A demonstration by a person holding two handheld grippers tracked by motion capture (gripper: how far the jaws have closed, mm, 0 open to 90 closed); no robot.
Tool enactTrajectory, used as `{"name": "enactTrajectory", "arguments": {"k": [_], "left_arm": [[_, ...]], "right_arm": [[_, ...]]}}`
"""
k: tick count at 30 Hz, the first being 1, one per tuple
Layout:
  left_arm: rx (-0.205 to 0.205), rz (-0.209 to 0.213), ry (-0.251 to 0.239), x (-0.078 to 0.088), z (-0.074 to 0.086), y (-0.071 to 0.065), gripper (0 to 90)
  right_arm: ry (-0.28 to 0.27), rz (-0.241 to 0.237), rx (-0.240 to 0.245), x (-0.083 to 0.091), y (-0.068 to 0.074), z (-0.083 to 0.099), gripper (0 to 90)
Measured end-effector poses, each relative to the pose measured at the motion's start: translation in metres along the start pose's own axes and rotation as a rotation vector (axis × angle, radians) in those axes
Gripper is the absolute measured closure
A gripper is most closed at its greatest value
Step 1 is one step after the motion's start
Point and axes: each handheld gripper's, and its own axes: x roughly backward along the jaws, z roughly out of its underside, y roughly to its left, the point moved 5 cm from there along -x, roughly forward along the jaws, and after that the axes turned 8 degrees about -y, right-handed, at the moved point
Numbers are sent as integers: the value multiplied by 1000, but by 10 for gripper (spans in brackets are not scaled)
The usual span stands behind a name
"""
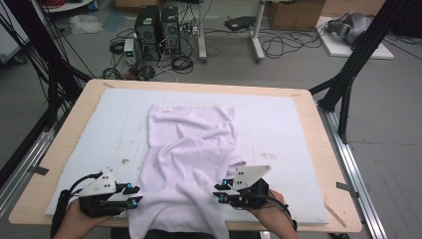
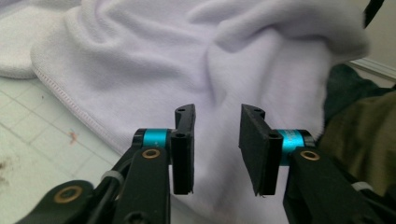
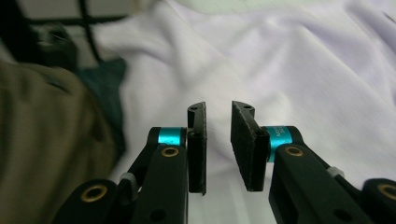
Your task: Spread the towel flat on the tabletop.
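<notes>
So the towel (image 1: 191,159) lies rumpled down the middle of the bench (image 1: 318,149), on the pale mat (image 1: 278,124). Its far half sits fairly flat against that mat, while its near half bunches into folds and spills over the bench's front edge toward the person. By the look of it, the job is handling this towel, flattening or folding it, and it is early going: no neat fold shows yet, the near corners hang loose, and most of the smoothing is left to do.

Left tongs (image 1: 133,195) hover just beside the towel's near left edge, jaws parted, nothing pinched between them. From the left gripper view, those tongs (image 2: 217,149) point straight at the towel's stitched hem (image 2: 70,100) with a clear gap. Right tongs (image 1: 221,192) sit at the towel's near right side, also released; in the right gripper view the tongs (image 3: 218,147) stand narrowly apart above the cloth, empty.

As for writing, small print on a teal collar (image 3: 280,135) is too blurred to read. The towel shows no readable label.
</notes>
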Motion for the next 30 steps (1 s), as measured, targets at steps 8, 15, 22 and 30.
{"name": "enactTrajectory", "arguments": {"k": [8, 15, 22, 30], "left_arm": [[19, -6, 72, -44, 2, 25, 583], [22, 30, 95, -50, 10, 24, 845], [7, 32, 81, -25, 15, 5, 873], [-5, 81, 15, 11, 6, -33, 870]], "right_arm": [[108, 20, -47, -42, -30, 33, 647], [136, -13, -38, -61, -31, 35, 803], [95, -56, -39, -46, -18, 28, 855], [6, -117, -18, -7, 18, 12, 851]]}}
